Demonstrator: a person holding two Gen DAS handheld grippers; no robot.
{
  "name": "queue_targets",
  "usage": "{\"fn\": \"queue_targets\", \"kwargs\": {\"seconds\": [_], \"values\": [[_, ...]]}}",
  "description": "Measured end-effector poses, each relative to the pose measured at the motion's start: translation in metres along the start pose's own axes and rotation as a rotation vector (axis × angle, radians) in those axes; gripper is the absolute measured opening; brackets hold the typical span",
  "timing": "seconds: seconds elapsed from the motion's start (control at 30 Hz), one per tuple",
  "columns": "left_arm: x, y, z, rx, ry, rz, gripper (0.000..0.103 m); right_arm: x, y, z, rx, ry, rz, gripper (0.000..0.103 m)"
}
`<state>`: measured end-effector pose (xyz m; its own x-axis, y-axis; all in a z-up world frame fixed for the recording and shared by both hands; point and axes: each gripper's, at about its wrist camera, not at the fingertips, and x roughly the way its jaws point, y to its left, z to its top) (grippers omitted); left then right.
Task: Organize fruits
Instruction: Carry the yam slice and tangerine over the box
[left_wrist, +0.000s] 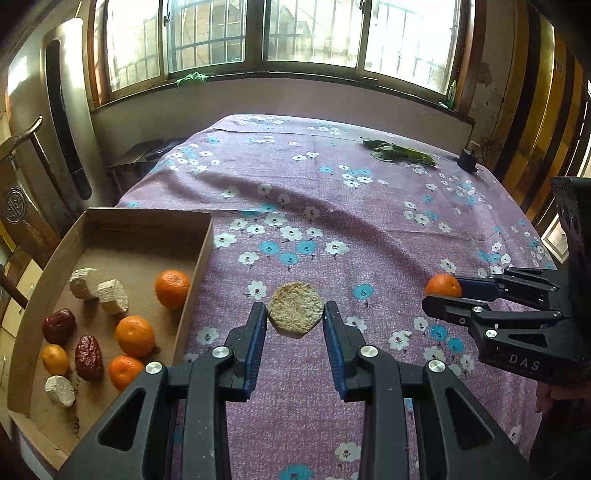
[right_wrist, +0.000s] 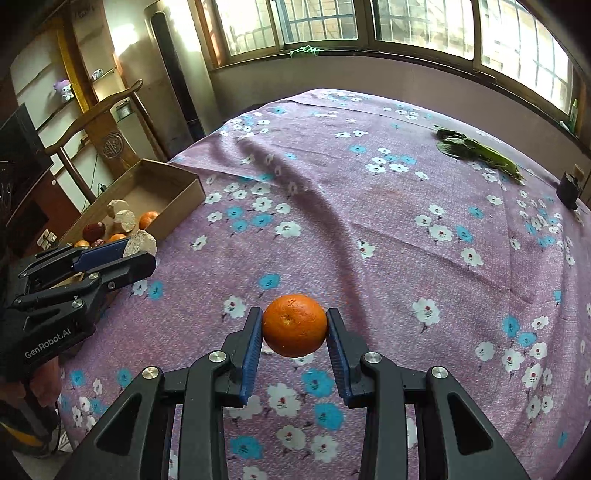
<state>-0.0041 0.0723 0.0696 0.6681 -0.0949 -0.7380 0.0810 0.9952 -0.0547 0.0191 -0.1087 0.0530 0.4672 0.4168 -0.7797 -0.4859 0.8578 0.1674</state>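
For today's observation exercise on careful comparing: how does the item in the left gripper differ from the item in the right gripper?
The cake piece in the left gripper is pale beige, crumbly and flat-faced with angled edges; the tangerine in the right gripper is bright orange, smooth-skinned and round. The cake piece shows a cut, grainy face, the tangerine an unbroken dimpled peel. Both are pinched between blue pads above the floral cloth.

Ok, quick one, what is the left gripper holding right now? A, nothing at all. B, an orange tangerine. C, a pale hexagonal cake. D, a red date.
C: the left gripper has its blue pads closed on the pale hexagonal cake, while the tangerine sits in the right gripper.
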Motion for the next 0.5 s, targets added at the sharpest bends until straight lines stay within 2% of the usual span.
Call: {"fn": "queue_targets", "kwargs": {"seconds": [0.5], "values": [[-0.032,0.061,-0.02,-0.07,-0.032,0.113,0.03,0.01,0.079,0.015,-0.123,0.004,0.068,0.037]]}}
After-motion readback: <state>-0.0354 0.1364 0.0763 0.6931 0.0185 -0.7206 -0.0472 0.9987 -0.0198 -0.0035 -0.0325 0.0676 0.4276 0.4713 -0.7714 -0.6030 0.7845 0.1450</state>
